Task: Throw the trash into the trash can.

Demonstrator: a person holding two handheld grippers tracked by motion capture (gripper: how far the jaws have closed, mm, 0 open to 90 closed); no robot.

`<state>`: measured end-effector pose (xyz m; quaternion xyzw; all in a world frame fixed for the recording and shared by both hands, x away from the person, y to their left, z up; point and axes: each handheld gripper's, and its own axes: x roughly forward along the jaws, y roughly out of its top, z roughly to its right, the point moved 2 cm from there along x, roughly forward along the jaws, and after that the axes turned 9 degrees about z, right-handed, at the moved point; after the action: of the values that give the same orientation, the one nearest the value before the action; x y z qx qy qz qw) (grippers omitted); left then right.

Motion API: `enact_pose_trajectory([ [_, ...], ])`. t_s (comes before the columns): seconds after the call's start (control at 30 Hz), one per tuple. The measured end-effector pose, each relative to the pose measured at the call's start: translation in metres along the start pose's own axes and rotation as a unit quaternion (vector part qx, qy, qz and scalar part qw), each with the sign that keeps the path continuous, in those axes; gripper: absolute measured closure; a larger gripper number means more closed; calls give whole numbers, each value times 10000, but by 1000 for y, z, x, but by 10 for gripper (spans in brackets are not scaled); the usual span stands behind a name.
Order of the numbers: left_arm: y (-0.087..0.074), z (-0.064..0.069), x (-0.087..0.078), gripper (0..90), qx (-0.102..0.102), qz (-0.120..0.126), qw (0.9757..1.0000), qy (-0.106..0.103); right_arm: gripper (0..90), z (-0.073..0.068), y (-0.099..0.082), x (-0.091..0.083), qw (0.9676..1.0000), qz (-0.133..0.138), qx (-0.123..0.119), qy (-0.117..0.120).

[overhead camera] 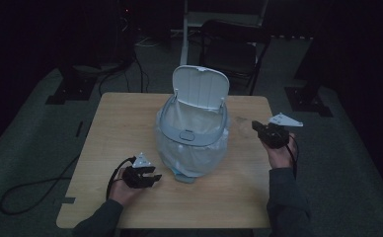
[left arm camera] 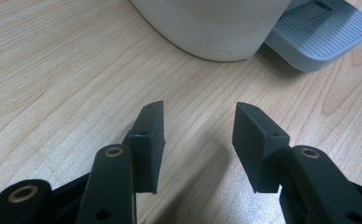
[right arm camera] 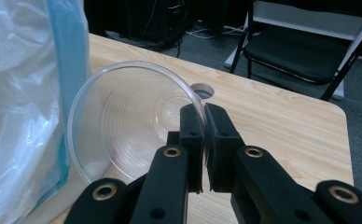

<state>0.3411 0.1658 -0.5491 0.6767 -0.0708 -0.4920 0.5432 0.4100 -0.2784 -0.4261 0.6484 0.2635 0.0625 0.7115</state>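
A white pedal bin [overhead camera: 193, 131] stands mid-table with its lid [overhead camera: 201, 87] raised and a clear plastic liner [right arm camera: 16, 93] with a blue band draped over its sides. My right gripper [right arm camera: 204, 122] is shut on the rim of a clear plastic cup [right arm camera: 132, 126], which lies on its side just right of the bin. In the high view that gripper [overhead camera: 256, 126] hangs above the table's right side. My left gripper [left arm camera: 198, 126] rests open near the table's front left, with the bin's base [left arm camera: 212, 28] and grey foot pedal [left arm camera: 319, 32] ahead of it. In the high view the left gripper [overhead camera: 152, 178] sits beside the bin.
A round cable hole [right arm camera: 201, 90] is in the tabletop [overhead camera: 125, 128] behind the cup. A black chair [overhead camera: 231, 47] stands beyond the table's far edge. Cables [overhead camera: 36, 190] trail over the floor at the left.
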Motion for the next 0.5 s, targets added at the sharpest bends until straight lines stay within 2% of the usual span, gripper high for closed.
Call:
enact_pose_trajectory([
  [0.5,0,0,0,548,5,-1,10000,4,862,-10,11,-12,9997,124,-166,91],
])
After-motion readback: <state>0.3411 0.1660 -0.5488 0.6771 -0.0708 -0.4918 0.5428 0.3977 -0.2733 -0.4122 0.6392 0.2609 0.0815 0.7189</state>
